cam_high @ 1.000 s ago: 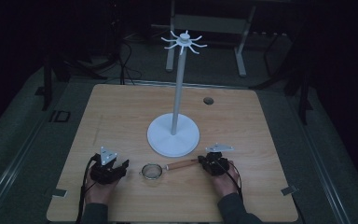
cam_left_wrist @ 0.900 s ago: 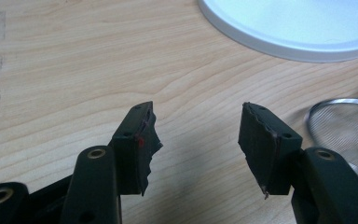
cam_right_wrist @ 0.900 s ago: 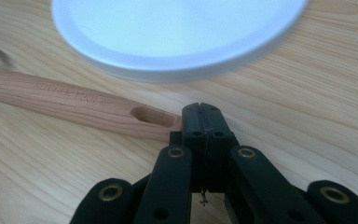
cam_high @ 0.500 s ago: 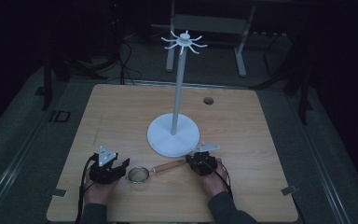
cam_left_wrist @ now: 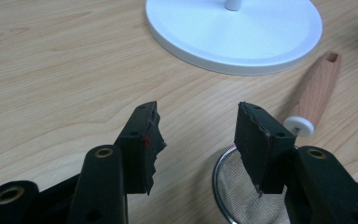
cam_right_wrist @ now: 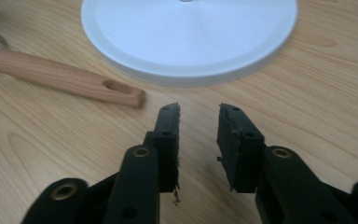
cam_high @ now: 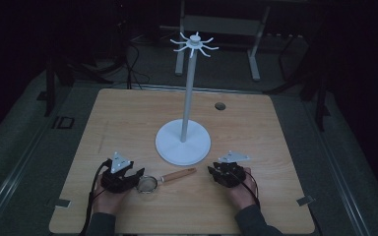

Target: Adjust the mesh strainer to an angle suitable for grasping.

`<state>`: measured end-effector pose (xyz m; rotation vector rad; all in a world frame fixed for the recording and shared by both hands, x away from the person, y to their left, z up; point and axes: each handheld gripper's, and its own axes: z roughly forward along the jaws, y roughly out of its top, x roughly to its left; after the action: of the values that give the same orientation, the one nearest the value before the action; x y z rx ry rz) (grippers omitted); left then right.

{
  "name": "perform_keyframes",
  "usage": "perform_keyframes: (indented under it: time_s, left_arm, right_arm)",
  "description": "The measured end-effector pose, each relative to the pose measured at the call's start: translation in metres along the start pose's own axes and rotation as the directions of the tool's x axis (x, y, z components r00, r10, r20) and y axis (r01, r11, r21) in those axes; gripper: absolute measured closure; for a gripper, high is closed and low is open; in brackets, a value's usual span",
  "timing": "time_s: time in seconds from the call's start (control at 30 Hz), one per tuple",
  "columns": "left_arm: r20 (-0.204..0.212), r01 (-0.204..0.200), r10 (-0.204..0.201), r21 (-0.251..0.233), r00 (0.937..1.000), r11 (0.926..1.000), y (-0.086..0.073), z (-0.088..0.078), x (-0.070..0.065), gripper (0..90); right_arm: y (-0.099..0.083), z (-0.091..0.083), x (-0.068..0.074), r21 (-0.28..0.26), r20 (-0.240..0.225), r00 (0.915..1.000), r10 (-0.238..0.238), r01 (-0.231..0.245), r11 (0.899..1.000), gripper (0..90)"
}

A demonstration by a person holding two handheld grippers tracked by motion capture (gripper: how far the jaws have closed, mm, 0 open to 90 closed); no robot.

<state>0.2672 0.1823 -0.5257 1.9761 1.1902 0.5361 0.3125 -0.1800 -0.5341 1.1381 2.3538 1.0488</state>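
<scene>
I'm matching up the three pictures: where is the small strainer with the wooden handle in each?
High view: strainer lies low centre, at the left gripper.
Left gripper view: lower right, mesh bowl beside the right-hand jaw.
Right gripper view: upper left, handle.
Shared landmark: white stand base.

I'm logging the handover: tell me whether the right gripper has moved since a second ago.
Yes. The right gripper has let go of the strainer's handle and drawn back rightward from it, beside the white stand base; its jaws have just been opening, nothing between them.
</scene>
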Motion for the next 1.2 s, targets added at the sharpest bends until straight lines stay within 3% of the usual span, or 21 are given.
perform_keyframes:
  time_s: [0.17, 0.4, 0.63, 0.93, 1.2]
  left_arm:
    - [0.023, -0.003, 0.002, 0.015, 0.9997, 0.9999, 0.008, 0.004, -0.002, 51.6]
    - [0.050, -0.021, 0.021, 0.008, 0.9986, 0.9997, 0.020, 0.007, -0.007, 51.7]
    - [0.080, -0.045, 0.044, 0.017, 0.9959, 0.9988, 0.034, 0.012, -0.011, 51.8]
    - [0.127, -0.104, 0.100, 0.024, 0.9868, 0.9943, 0.045, 0.018, -0.015, 53.4]
    - [0.177, -0.168, 0.160, 0.032, 0.9711, 0.9852, 0.059, 0.022, -0.019, 52.7]
  right_arm:
    - [-0.010, -0.010, -0.004, 0.003, 0.034, 0.9990, -0.029, 0.028, 1.000, 61.6]
    - [-0.025, -0.023, -0.008, -0.015, 0.064, 0.9976, -0.027, 0.028, 0.999, 57.0]
    - [-0.028, -0.030, -0.016, -0.027, 0.089, 0.9960, -0.013, 0.015, 1.000, 53.2]
    - [-0.032, -0.030, -0.023, -0.017, 0.106, 0.9944, -0.002, 0.004, 1.000, 53.9]
    - [-0.034, -0.028, -0.023, -0.008, 0.109, 0.9940, -0.008, 0.009, 1.000, 53.8]
